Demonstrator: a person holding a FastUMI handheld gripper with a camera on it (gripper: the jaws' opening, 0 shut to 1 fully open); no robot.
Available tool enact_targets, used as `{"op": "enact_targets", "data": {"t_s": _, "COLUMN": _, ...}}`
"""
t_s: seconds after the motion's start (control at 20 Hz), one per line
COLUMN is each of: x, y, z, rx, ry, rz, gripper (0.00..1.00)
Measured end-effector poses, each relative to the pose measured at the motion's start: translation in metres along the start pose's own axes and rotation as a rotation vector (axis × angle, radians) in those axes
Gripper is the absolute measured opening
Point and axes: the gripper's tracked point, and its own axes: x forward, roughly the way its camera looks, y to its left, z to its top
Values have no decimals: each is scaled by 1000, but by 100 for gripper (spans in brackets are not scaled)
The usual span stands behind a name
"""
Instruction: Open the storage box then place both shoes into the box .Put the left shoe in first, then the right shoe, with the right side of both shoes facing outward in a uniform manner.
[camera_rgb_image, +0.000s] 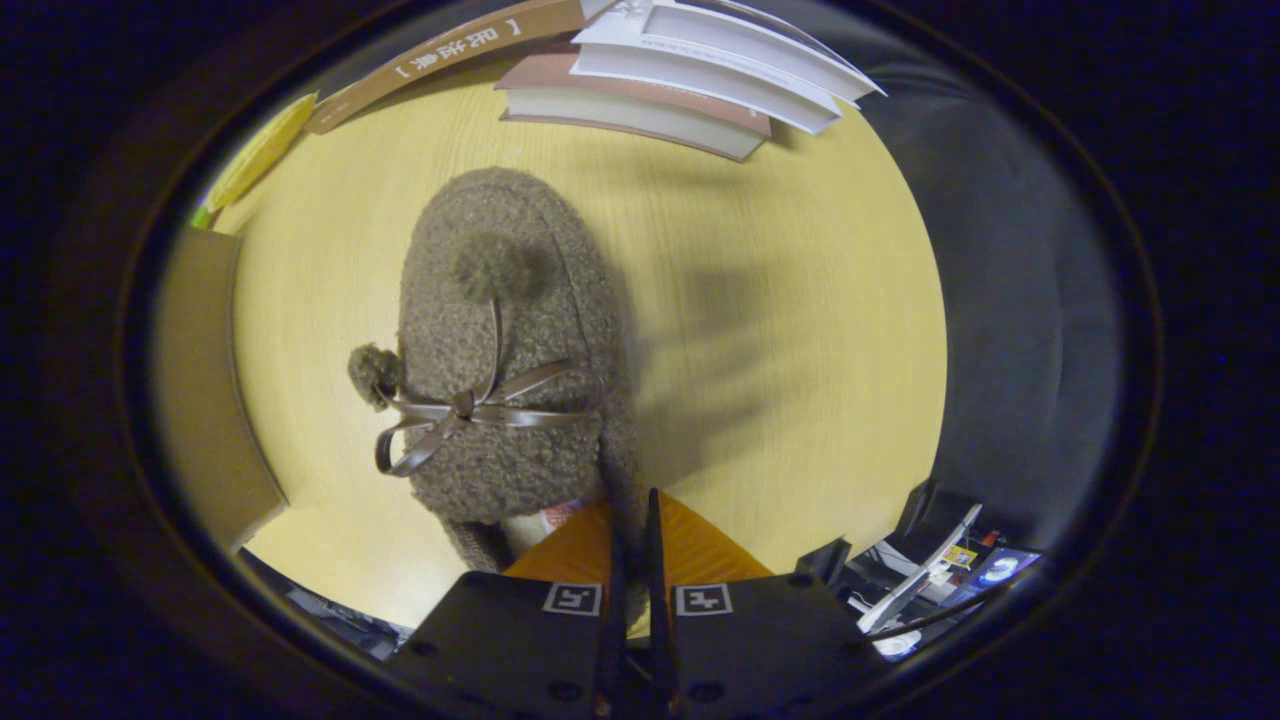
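Observation:
A fuzzy grey-brown shoe (500, 330) with two pom-poms and a thin leather bow hangs toe-away just ahead of my fingers, above the yellow table (780, 330). My gripper (632, 500) is shut on the shoe's right side wall near the heel opening, with the thin edge pinched between both fingers. A pale insole with a red mark shows inside the opening, left of the fingers. A brown flat wall (200, 400), which looks like the storage box's side, stands left of the shoe. I cannot tell whether this is the left or the right shoe.
A stack of books (690, 80) lies on the table beyond the shoe's toe. A long brown printed panel (440, 50) and a yellow-green object (255, 155) sit at the far left. Dark cloth (1010, 300) bounds the table on the right, with equipment (940, 580) below.

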Motion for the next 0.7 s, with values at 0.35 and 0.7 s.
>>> {"op": "enact_targets", "data": {"t_s": 0.35, "x": -18, "y": 3, "z": -1, "rx": 60, "ry": -51, "rz": -73, "gripper": 4}}
{"op": "enact_targets", "data": {"t_s": 0.7, "x": -69, "y": 3, "z": -17, "rx": 108, "ry": -127, "rz": -138, "gripper": 3}}
